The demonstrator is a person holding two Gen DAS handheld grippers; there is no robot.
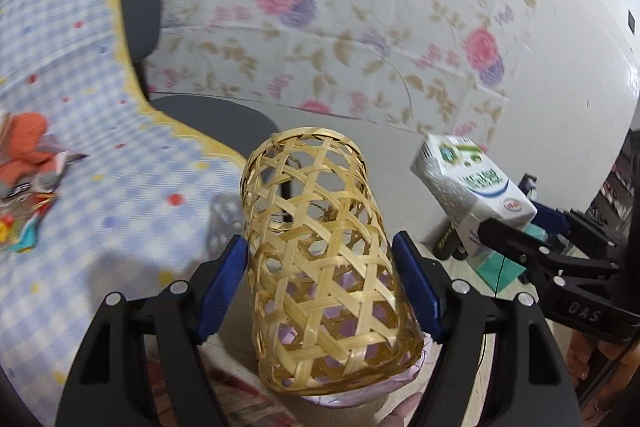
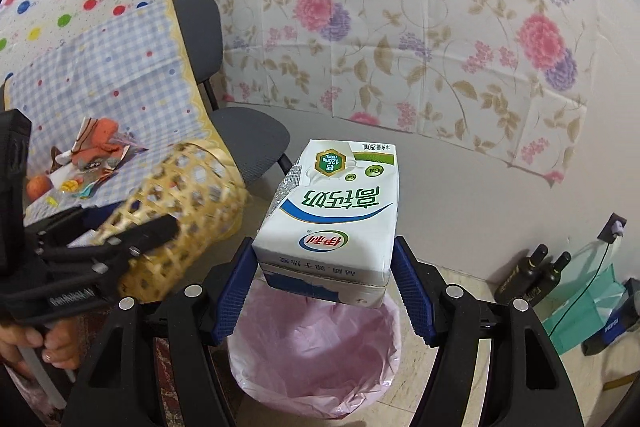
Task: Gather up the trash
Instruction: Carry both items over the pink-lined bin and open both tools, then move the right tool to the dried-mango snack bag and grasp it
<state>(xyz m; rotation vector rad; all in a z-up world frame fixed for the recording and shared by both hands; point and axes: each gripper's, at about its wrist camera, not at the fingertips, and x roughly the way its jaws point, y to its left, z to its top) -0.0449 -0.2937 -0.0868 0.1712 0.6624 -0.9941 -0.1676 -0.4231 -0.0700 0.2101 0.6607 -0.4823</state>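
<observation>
My left gripper (image 1: 320, 287) is shut on a woven bamboo basket (image 1: 320, 259), held tilted in the air; the basket also shows in the right wrist view (image 2: 180, 211). My right gripper (image 2: 326, 283) is shut on a white milk carton (image 2: 332, 211), held above a bin lined with a pink bag (image 2: 316, 351). The carton also shows in the left wrist view (image 1: 472, 187), to the right of the basket. A bit of the pink bag (image 1: 360, 393) shows beneath the basket.
A table with a blue checked cloth (image 2: 112, 75) stands at left with wrappers and an orange item (image 2: 96, 147) on it. A grey chair (image 2: 240, 135) is beside it. Dark bottles (image 2: 536, 279) and a green bag (image 2: 588, 307) stand by the wall at right.
</observation>
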